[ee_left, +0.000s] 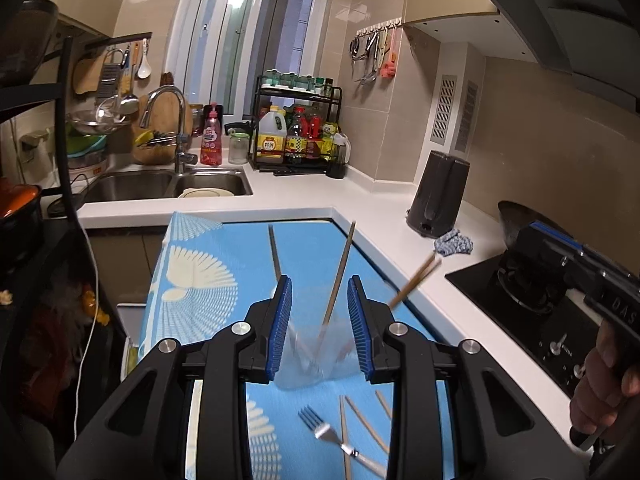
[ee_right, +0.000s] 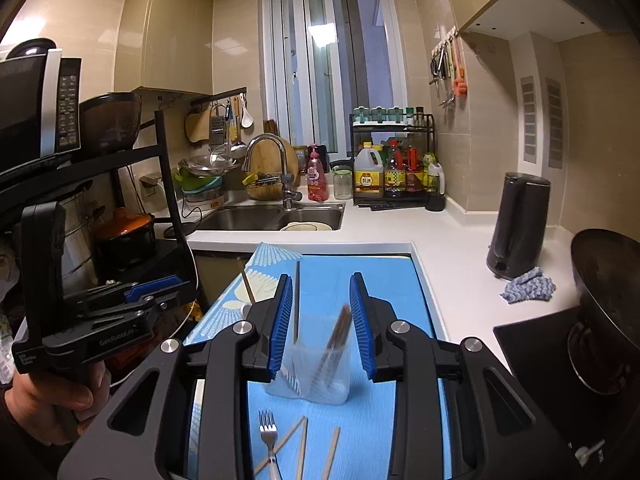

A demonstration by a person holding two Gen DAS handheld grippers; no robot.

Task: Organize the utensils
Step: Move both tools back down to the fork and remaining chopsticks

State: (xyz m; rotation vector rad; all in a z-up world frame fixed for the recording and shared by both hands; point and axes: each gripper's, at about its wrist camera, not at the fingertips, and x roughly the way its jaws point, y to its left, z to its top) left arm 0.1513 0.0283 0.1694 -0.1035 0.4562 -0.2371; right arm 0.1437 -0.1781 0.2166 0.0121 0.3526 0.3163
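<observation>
Two grippers are hanging over our blue cloth [ee_right: 372, 280], which is covering a table set against the white counter [ee_right: 452, 264]. Beyond the counter the sink [ee_right: 276, 216] is holding a plate [ee_right: 306, 226], and a dark kettle [ee_right: 518, 226] is standing by a grey rag [ee_right: 528, 285].

We are holding the left gripper [ee_left: 318, 320] with its blue pads spread apart, and nothing is being pinched; the clear cup [ee_left: 300, 364] is sitting behind the gap, blurred. The right gripper [ee_right: 320, 322] is also standing spread, its pads clear of the cup [ee_right: 310, 372], which is showing between them on the cloth. In the left wrist view our right hand [ee_left: 604, 384] is gripping its handle at the right edge; in the right wrist view our left hand [ee_right: 48, 396] is doing the same at the left.

The cup is holding several chopsticks [ee_right: 334, 340], leaning outward, blurred in both views. Nearer to us, a fork [ee_right: 269, 436] is lying on the cloth with its tines pointing away, among a few loose chopsticks [ee_right: 302, 452]. We cannot tell whether the fork is touching them.
</observation>
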